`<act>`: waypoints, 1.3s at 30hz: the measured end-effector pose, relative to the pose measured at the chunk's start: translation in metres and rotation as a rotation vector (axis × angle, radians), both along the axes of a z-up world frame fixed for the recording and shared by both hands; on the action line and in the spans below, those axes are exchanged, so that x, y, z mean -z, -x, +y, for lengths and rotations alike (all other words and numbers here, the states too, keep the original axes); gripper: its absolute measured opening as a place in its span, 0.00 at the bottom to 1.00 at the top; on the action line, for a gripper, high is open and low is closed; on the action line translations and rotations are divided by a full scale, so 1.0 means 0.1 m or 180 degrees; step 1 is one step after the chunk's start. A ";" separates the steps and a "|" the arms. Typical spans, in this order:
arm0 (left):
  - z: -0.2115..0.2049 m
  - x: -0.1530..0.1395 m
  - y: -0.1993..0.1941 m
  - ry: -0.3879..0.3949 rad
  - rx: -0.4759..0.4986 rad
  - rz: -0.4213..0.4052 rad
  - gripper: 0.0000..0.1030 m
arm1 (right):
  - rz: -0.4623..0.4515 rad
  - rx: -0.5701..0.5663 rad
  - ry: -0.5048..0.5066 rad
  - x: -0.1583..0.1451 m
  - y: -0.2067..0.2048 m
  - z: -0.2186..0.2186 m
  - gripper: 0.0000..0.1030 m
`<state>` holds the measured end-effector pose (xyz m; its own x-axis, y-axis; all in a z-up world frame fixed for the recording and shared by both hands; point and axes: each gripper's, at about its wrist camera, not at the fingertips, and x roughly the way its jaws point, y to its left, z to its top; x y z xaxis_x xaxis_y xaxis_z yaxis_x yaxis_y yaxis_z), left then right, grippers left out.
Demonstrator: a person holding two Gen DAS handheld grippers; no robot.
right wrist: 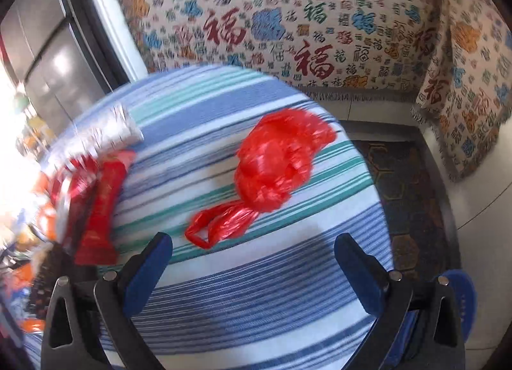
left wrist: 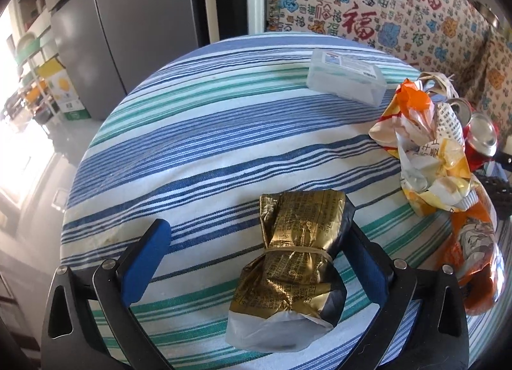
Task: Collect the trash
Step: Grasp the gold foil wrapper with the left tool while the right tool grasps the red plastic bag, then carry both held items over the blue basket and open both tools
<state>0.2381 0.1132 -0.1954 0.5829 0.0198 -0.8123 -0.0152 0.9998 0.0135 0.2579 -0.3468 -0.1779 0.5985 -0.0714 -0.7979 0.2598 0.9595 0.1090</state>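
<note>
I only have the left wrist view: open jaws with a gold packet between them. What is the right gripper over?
Observer: The right gripper is open over a red plastic bag bunched on the striped tablecloth; nothing sits between its fingers.
Operator: Is the bag at the fingertips?
Observer: No, it lies beyond them; its looped handle is the nearest part.
Operator: Anything else red nearby?
Observer: A flat red wrapper lies left of the bag, blurred.

The character 福 repeats across the blanket (left wrist: 384,2) (red, blue, green).
</note>
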 end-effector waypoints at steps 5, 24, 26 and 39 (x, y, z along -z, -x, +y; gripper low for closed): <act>0.00 0.00 0.00 -0.0001 0.0003 -0.0001 1.00 | -0.0079 0.0242 -0.0081 -0.18 -0.23 -0.15 1.00; -0.01 -0.14 0.16 0.0198 0.0367 -0.0045 0.38 | 0.0317 -0.0230 0.0310 0.07 -0.34 0.40 0.41; 0.01 -0.16 0.18 0.0315 0.0335 -0.0055 0.36 | 0.0300 -0.0335 0.0347 -0.02 -0.19 0.48 0.41; -0.71 -1.03 0.55 0.0726 0.0820 -0.0515 0.34 | 0.0184 -0.0363 0.0317 -0.87 1.16 0.01 0.41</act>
